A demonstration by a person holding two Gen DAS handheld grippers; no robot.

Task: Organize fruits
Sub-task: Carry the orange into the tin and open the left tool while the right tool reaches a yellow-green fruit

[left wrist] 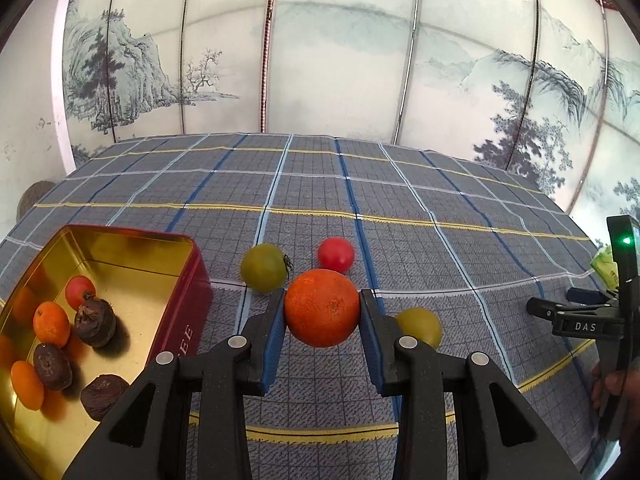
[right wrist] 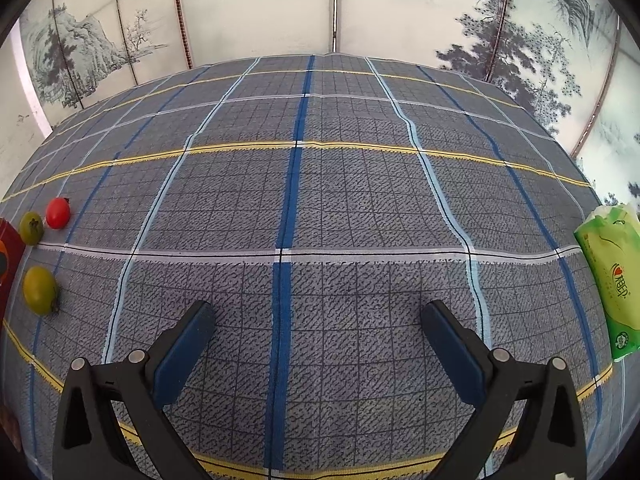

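My left gripper [left wrist: 322, 300] is shut on an orange [left wrist: 322, 307], held a little above the checked cloth. Behind it lie a green tomato [left wrist: 264, 267] and a red tomato [left wrist: 336, 254]; a second green tomato [left wrist: 420, 325] sits partly hidden by the right finger. A red tin with a gold inside [left wrist: 132, 248] stands at the left, holding a red tomato, small oranges and dark brown fruits. My right gripper [right wrist: 320, 314] stands open over bare cloth, nothing between its fingers. In the right wrist view the red tomato [right wrist: 58, 212] and both green tomatoes [right wrist: 32, 227] [right wrist: 39, 290] lie at the far left.
A green tissue pack [right wrist: 612, 280] lies at the table's right edge. The other gripper's body [left wrist: 580, 320] and a hand show at the right of the left wrist view. A painted folding screen [left wrist: 320, 60] stands behind the table.
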